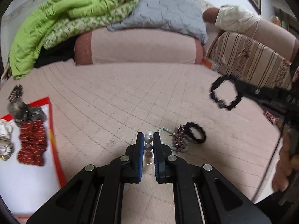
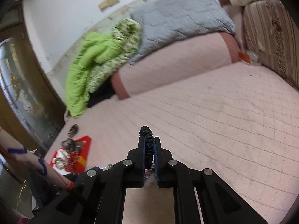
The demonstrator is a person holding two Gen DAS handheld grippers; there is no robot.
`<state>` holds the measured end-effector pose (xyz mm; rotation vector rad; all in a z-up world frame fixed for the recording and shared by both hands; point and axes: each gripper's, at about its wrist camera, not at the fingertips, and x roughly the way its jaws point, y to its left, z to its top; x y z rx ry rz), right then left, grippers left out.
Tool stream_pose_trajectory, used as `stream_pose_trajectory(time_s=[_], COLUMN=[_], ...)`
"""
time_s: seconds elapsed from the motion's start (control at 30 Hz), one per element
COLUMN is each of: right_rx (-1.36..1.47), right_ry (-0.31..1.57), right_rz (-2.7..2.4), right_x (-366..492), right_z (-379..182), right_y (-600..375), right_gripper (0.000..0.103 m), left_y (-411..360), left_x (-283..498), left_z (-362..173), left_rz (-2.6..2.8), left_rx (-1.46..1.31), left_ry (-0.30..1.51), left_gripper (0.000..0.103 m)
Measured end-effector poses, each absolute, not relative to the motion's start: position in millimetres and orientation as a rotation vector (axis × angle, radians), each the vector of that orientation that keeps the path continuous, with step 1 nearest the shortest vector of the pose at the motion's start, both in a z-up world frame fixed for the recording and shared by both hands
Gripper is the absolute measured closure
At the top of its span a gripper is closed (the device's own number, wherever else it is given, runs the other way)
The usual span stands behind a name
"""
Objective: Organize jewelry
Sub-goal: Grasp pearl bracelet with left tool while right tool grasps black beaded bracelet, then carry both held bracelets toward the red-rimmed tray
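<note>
Pearly white and grey beads on a clear strand, the pearl bracelet, sit pinched between the blue pads of the left gripper, which is clenched on them above the pink quilted bedspread. The right gripper is likewise clamped, on a black braided loop bracelet; in the left wrist view that loop hangs free in the air from its fingertips.

Taking the red-bordered white tray as landmark: it lies at the bed's left edge and already carries a dark red beaded band, a metal watch and other pieces too blurred to name. Both held bracelets are well apart from the tray, to its right. The left gripper is the nearer one; the right gripper is farther off on the same side. In the right wrist view the tray lies left of the fingers.

My judgement: both carries must run leftward to the tray, left hand arriving first.

Beside the pearl bracelet, away from the tray, a purple beaded bracelet and a second black band remain on the bedspread, not yet collected.
</note>
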<state>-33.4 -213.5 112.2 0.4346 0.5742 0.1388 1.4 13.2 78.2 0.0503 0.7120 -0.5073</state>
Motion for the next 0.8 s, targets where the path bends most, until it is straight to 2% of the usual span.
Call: stream_pose_trajectory(time_s=[0.43,0.8], right_rx=[0.352,0.337], right_ry=[0.515,0.537], right_rz=[0.204,0.248], right_x=[-104.2,-129.3], right_z=[122.3,111.6], right_y=[-154.8,-128.7], right_gripper=[0.094,0.094], left_y=[64.1,95.9], left_x=[-78.4,-99.4], left_z=[113.4,113.0], left_rz=[-0.456,-0.398], left_rx=[0.071,0.080], left_ry=[0.534,0.513], left_gripper=[0.094,0.094])
